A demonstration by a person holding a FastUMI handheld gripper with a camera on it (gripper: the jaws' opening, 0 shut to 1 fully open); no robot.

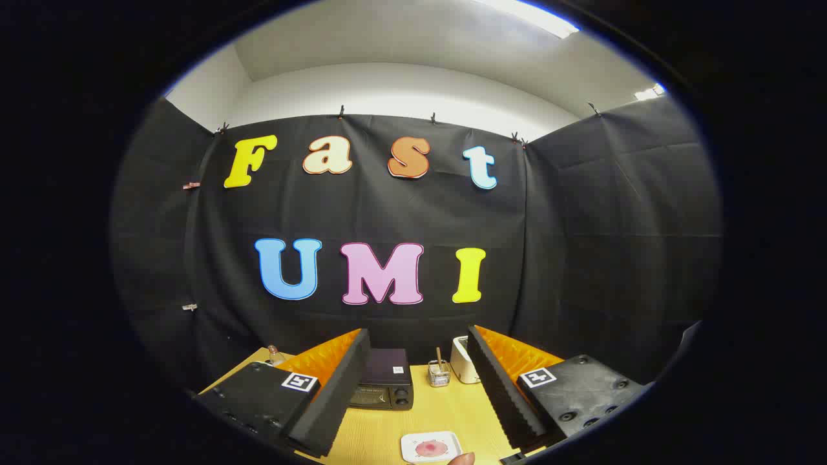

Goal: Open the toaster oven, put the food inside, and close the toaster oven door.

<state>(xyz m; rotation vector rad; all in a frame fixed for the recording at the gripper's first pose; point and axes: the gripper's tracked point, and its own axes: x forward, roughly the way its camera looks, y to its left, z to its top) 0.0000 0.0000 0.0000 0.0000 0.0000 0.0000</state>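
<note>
At the bottom centre of the frame the gripper [417,394] is spread wide, fingers well apart and holding nothing. Between the fingers, nearest the camera, a white plate [431,447] with pinkish food [429,448] lies on the wooden table [452,407]; a fingertip [462,459] shows just beside it. Beyond, left of centre, the oven [384,381] stands with its door shut. To its right sit a small wire holder [439,373] and a white toaster [463,359], against the black cloth wall

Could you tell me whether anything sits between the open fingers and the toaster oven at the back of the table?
Nothing visible does: the gripper is open, and bare table leads to the toaster oven. The plate lies nearer.
</note>
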